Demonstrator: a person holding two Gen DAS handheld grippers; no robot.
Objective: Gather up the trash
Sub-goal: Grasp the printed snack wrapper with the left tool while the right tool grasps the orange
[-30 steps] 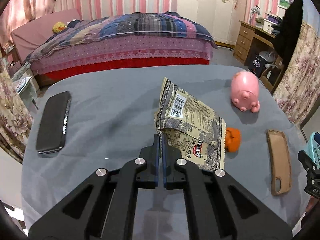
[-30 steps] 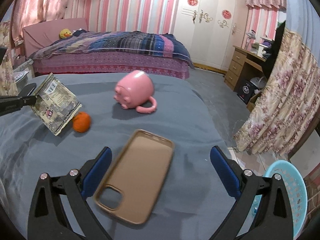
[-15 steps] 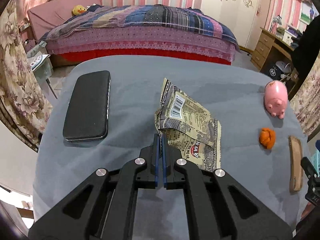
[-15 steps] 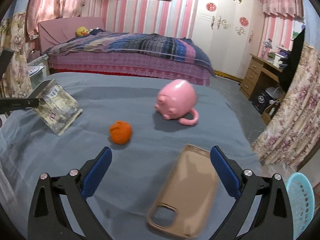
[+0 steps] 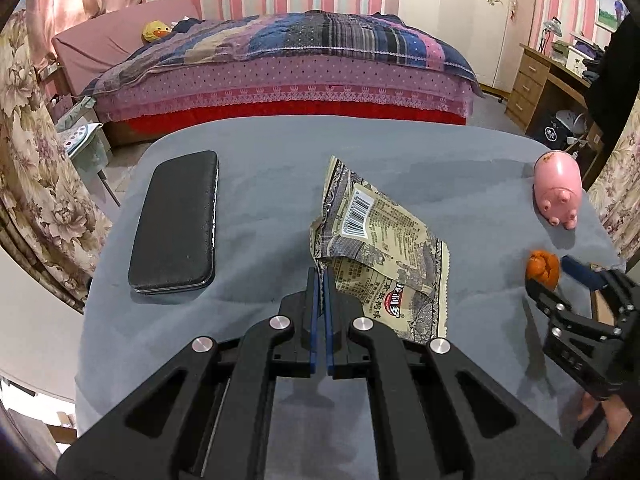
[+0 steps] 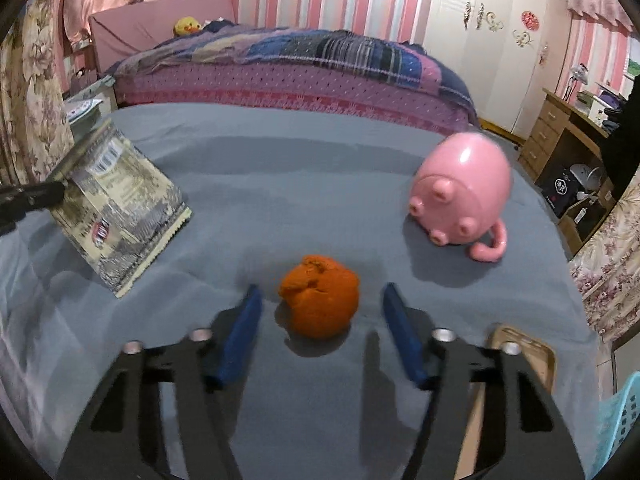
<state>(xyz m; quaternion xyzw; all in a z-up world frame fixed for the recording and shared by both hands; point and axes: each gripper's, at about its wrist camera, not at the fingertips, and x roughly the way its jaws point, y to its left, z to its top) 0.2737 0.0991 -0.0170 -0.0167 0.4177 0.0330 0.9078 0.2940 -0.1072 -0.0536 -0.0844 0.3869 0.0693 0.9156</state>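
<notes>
My left gripper (image 5: 320, 276) is shut on the edge of a crumpled beige snack wrapper (image 5: 376, 252) with a barcode, held just above the grey table. The wrapper also shows at the left of the right wrist view (image 6: 120, 208). My right gripper (image 6: 320, 292) is open, its blue fingers (image 6: 244, 320) on either side of an orange peel ball (image 6: 318, 306) that rests on the table; the pads stand apart from it. The peel ball (image 5: 542, 266) and the right gripper (image 5: 568, 280) also show at the right of the left wrist view.
A black phone (image 5: 176, 220) lies at the table's left. A pink pig mug (image 6: 464, 192) lies on its side at the right. A tan phone case (image 6: 524, 356) lies by the right edge. A blue basket (image 6: 620, 420) stands on the floor beyond it. A bed stands behind the grey table (image 6: 280, 168).
My right gripper moved left, off the tan phone case, and came down around the orange peel ball, its fingers closer together. My left gripper drew back and up with the wrapper.
</notes>
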